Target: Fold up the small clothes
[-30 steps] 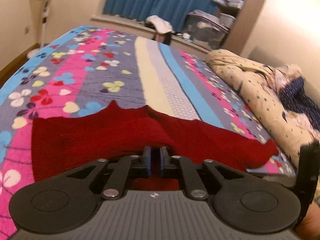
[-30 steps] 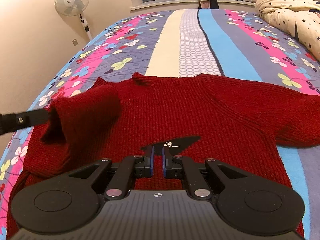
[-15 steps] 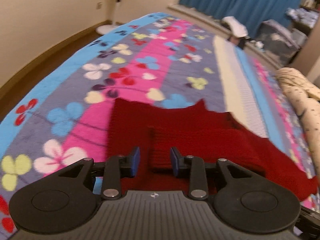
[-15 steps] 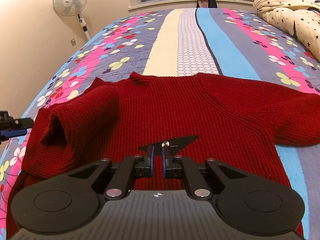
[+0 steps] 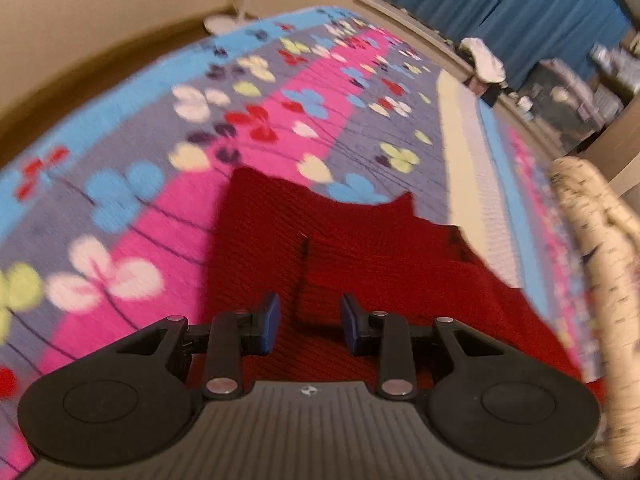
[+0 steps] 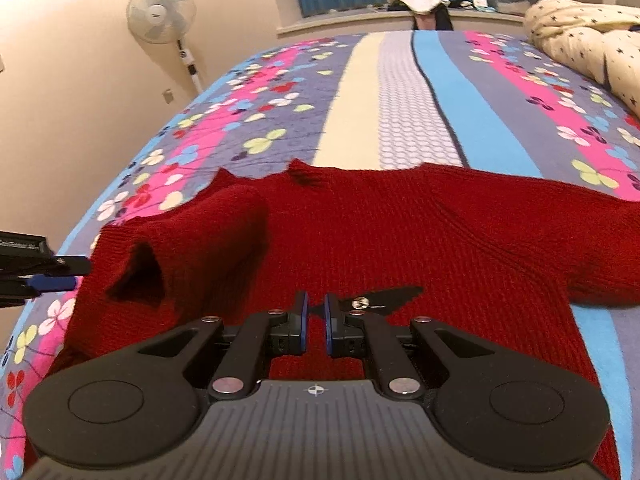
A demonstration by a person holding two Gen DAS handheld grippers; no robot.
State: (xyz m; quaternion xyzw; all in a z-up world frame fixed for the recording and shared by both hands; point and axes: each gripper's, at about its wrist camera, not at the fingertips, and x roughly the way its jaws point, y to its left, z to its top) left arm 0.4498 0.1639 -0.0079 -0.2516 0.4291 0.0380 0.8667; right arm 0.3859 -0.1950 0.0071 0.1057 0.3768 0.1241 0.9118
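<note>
The red knit sweater (image 6: 380, 240) is lying flat on the bed (image 6: 400, 100), one sleeve (image 6: 192, 248) folded inward; the left claw (image 5: 308, 324) is standing apart, empty, and the right claw (image 6: 315, 320) is staying together.

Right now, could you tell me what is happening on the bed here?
A person with a gripper in each hand is folding a red sweater spread on the floral bedspread. One sleeve already lies folded over the body. The left gripper has just been opening and hangs open over that sleeve, nothing gripped. The right gripper is shut near the hem.
</note>
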